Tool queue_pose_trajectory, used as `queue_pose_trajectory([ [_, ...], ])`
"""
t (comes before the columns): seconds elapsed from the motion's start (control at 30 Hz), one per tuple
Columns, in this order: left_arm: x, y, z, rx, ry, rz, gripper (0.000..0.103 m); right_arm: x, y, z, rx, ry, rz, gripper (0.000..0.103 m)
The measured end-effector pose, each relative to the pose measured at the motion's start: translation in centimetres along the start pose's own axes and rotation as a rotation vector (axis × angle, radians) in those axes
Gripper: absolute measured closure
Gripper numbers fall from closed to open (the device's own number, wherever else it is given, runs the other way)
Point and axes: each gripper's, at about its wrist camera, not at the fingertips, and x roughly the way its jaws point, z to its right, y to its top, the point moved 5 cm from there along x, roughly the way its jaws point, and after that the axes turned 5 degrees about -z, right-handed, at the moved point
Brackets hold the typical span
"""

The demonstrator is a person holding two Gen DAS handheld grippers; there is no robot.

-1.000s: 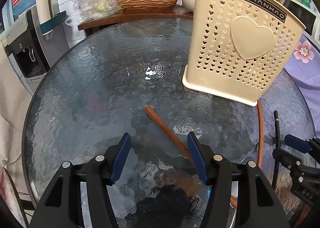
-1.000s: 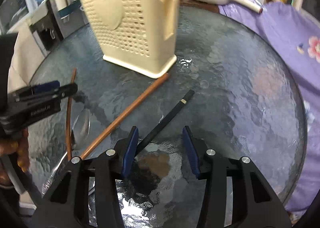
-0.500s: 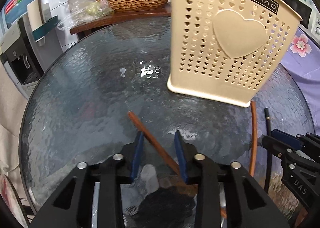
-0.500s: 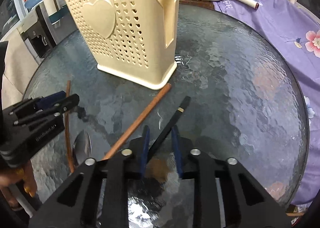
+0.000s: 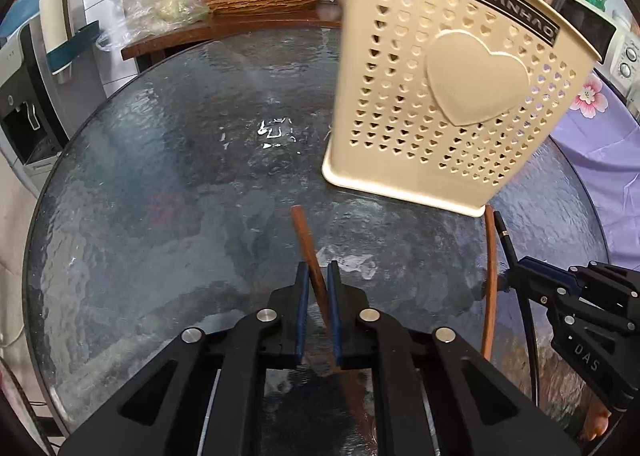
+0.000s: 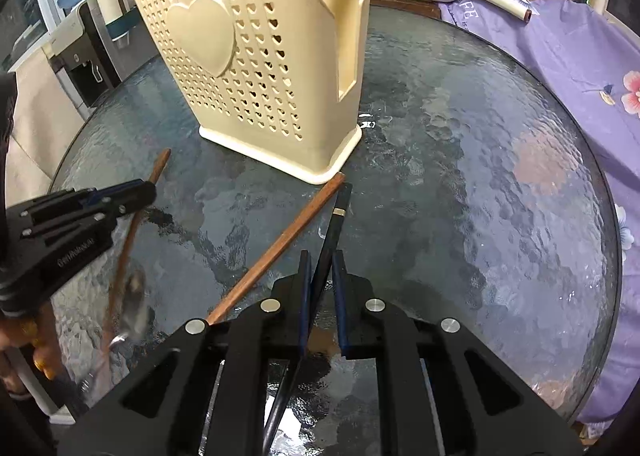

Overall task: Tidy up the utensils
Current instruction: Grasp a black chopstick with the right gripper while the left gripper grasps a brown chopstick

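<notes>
The brown chopstick (image 5: 310, 256) lies on the glass table (image 5: 160, 216), its far end pointing toward the holder (image 5: 448, 96); it is thin, stiff, light, and smooth enough to roll or slip. My left gripper (image 5: 318, 276) has just been closing and now clamps it between the blue pads, somewhat short of its far end. I judge that hold adequate, though a stick this narrow may pivot in the pads when lifted.

The black chopstick (image 6: 332, 232), equally slender and rigid and probably slicker, lies near the holder's right corner. My right gripper (image 6: 322, 276) has likewise been closing and now pinches it a little behind its banded far end.

A second brown chopstick (image 6: 280, 244) lies loose just left of the black one, its far tip almost at the holder's base. A spoon (image 6: 134, 304) lies at near left, blurred.

The holder stands upright at the far side of the table, perforated, light plastic, likely to tip if knocked.
</notes>
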Motion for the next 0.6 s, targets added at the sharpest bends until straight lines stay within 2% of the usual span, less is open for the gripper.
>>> queue_pose_trajectory([
  [0.33,-0.2,0.1,0.5,0.002,-0.018,0.003,0.097,0.0,0.0,0.5,0.031,0.019,0.0,0.093],
  [0.6,-2.4,0.5,1.1,0.017,-0.045,0.05,0.097,-1.4,-0.4,2.1,0.105,0.137,0.038,0.095],
])
